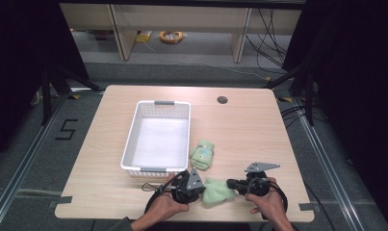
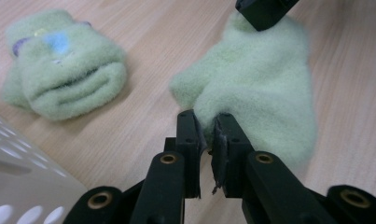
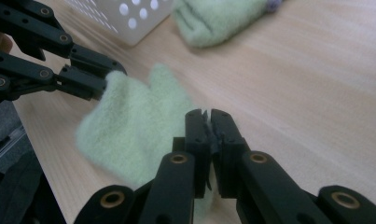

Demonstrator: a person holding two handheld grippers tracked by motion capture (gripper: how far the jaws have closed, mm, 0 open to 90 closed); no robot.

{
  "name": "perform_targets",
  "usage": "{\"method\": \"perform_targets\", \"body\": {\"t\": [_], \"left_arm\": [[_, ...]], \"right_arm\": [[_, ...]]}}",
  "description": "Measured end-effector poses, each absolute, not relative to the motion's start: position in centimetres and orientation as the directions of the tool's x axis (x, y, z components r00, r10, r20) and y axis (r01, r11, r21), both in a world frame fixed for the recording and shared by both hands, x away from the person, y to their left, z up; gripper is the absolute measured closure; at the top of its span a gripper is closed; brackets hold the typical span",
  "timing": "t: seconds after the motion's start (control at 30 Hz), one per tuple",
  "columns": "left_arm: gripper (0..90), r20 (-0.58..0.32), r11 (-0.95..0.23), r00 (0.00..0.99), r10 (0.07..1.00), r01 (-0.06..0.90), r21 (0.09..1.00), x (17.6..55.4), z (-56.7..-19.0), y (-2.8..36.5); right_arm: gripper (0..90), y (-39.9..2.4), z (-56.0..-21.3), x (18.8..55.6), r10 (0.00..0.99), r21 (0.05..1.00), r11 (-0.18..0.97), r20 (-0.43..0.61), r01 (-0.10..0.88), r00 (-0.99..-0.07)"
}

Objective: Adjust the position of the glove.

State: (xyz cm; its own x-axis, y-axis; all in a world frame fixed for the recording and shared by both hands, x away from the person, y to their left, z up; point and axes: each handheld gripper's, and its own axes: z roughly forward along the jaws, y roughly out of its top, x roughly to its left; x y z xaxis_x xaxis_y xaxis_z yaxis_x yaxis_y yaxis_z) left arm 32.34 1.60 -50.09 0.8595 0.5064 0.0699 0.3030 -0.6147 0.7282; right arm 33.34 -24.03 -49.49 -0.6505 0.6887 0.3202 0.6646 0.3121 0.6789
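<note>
In the left gripper view, the white basket (image 2: 22,186) is cut off at the bottom left corner. In the right gripper view, the folded green sock (image 3: 218,18) runs past the top edge, and the near edge of the flat green sock (image 3: 129,135) is blurred.

A single black numeral "5" (image 1: 66,130) is marked on the grey floor (image 1: 32,192), just off the left edge of the wooden table. Nothing else can be read: the white basket, the two green socks and the grippers carry no legible lettering, label or brand.
</note>
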Motion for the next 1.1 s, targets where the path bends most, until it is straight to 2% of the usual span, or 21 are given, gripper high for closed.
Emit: {"method": "perform_targets", "body": {"t": [0.33, 0.37, 0.43, 0.5, 0.6, 0.73, 0.8, 0.9, 1.1], "left_arm": [[78.5, 0.044, -0.596, 0.845, 0.533, 0.337, 0.729, 32.4, -50.7, 1.7], [78.1, 0.073, -0.611, 0.846, 0.528, 0.32, 0.724, 32.5, -50.7, 1.8], [76.3, 0.055, -0.596, 0.838, 0.542, 0.338, 0.728, 32.4, -50.8, 1.9], [73.5, 0.069, -0.607, 0.843, 0.534, 0.324, 0.726, 32.4, -50.5, 2.2], [70.7, 0.05, -0.589, 0.836, 0.547, 0.342, 0.733, 32.0, -50.1, 2.6], [63.7, 0.036, -0.558, 0.827, 0.561, 0.346, 0.754, 31.2, -49.1, 3.8], [58.4, 0.003, -0.531, 0.821, 0.571, 0.367, 0.764, 30.8, -48.8, 4.3], [49.7, -0.018, -0.518, 0.812, 0.584, 0.389, 0.762, 30.2, -48.5, 5.1], [37.7, -0.115, -0.461, 0.789, 0.604, 0.463, 0.757, 29.4, -48.4, 6.0]], "right_arm": [[79.5, -24.0, -50.2, 33.4, 0.714, 0.66, 0.344, 0.277, 0.667, -0.643], [76.9, -24.0, -50.2, 33.5, 0.713, 0.657, 0.35, 0.276, 0.668, -0.645], [73.3, -24.1, -50.3, 33.6, 0.718, 0.655, 0.341, 0.282, 0.674, -0.637], [64.6, -24.2, -50.2, 33.7, 0.725, 0.653, 0.331, 0.286, 0.681, -0.627], [58.1, -24.3, -50.0, 33.7, 0.726, 0.659, 0.332, 0.278, 0.675, -0.629], [51.4, -24.3, -48.9, 33.7, 0.746, 0.693, 0.323, 0.232, 0.644, -0.624], [51.4, -24.3, -48.6, 34.2, 0.732, 0.737, 0.357, 0.161, 0.574, -0.662], [51.5, -23.6, -47.6, 34.9, 0.709, 0.749, 0.407, 0.101, 0.522, -0.698], [52.2, -22.1, -46.6, 37.3, 0.682, 0.753, 0.47, 0.022, 0.46, -0.731]]}}
